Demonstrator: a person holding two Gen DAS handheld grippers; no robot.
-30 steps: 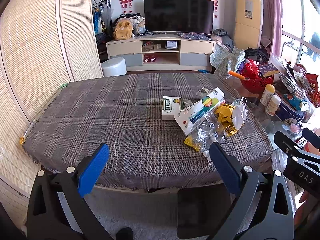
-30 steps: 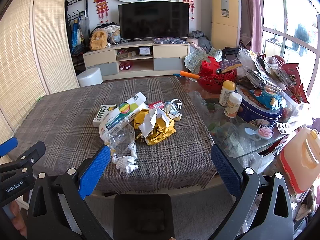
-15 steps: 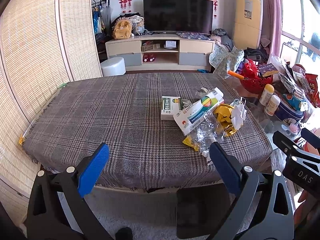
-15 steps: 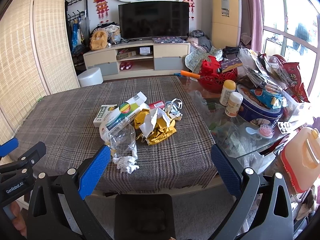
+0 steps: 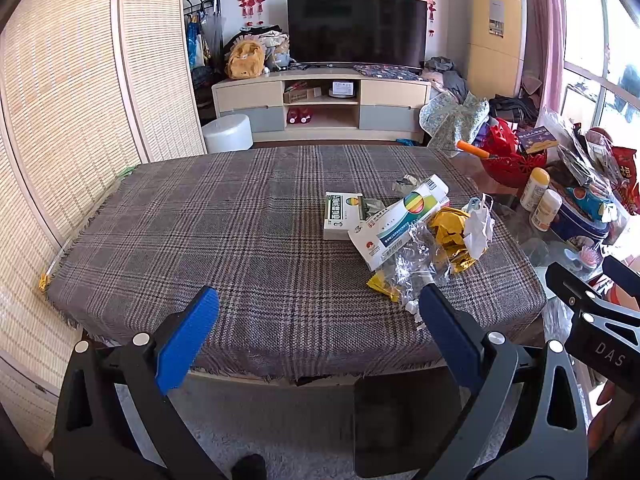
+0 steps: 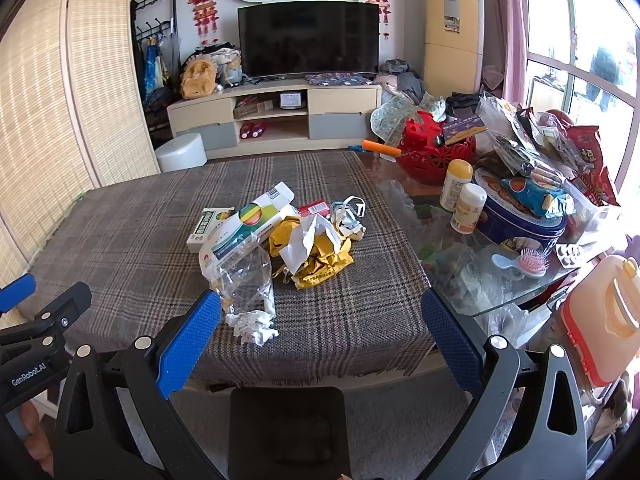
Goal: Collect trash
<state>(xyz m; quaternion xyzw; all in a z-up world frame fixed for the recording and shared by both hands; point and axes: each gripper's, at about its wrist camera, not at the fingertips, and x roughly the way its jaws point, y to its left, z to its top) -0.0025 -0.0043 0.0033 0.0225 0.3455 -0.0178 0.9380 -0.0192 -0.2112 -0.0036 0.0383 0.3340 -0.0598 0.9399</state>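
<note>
A heap of trash lies on the plaid-covered table (image 5: 224, 240): a long white medicine box (image 5: 400, 224) (image 6: 244, 224), a smaller white box (image 5: 340, 216), crumpled yellow wrapper (image 6: 320, 256) (image 5: 452, 228), clear plastic (image 6: 244, 284) and a white paper wad (image 6: 252, 324). My left gripper (image 5: 316, 316) is open and empty, held before the table's near edge, left of the heap. My right gripper (image 6: 320, 316) is open and empty, near the front edge just short of the heap.
A glass table (image 6: 460, 272) to the right carries a red basket (image 6: 432, 148), two bottles (image 6: 460, 196), a blue tin (image 6: 520, 216) and snack bags. An orange jug (image 6: 604, 316) stands at far right. A TV cabinet (image 5: 320, 104) and white stool (image 5: 228, 132) stand behind.
</note>
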